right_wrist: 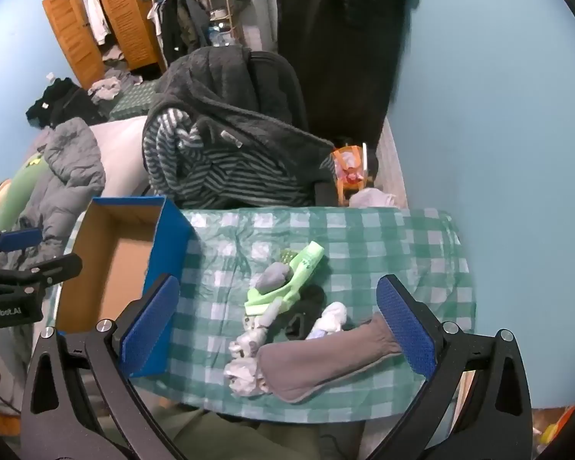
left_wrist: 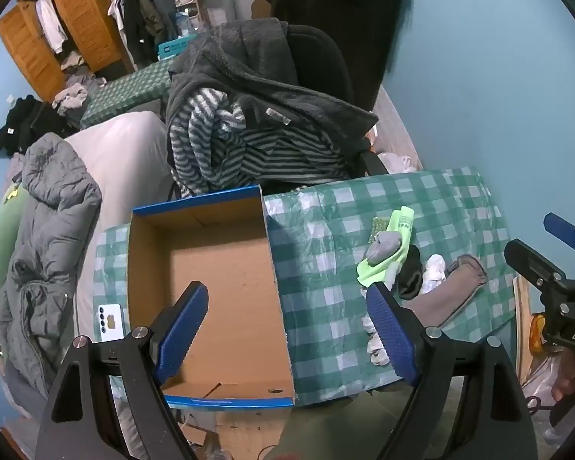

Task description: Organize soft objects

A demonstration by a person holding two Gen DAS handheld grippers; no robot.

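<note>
Both grippers are hanging with jaws wide apart, nothing in them: the right gripper (right_wrist: 278, 324) over the sock pile, the left gripper (left_wrist: 293, 331) over the empty cardboard box (left_wrist: 226, 264). Nearest is the grey-brown sock (right_wrist: 318, 360) lying flat on the checkered cloth (right_wrist: 383, 237); it's looking light and floppy, so I'd be pinching mid-body. Further back, the lime green sock (right_wrist: 287, 287) is draping over the others.

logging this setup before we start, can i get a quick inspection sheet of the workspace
surface: table under a green checked cloth, wrinkled.
job's things: empty cardboard box at the table's left; sock pile beside it: lime sock, black sock, white sock, long grey sock.
clutter: crumpled white bits at the near edge.
grippers: left gripper open above the box; right gripper open above the socks; both hold nothing.
cables: nothing seen.
surroundings: chair draped with a fleece jacket, wooden wardrobe, blue wall.
</note>
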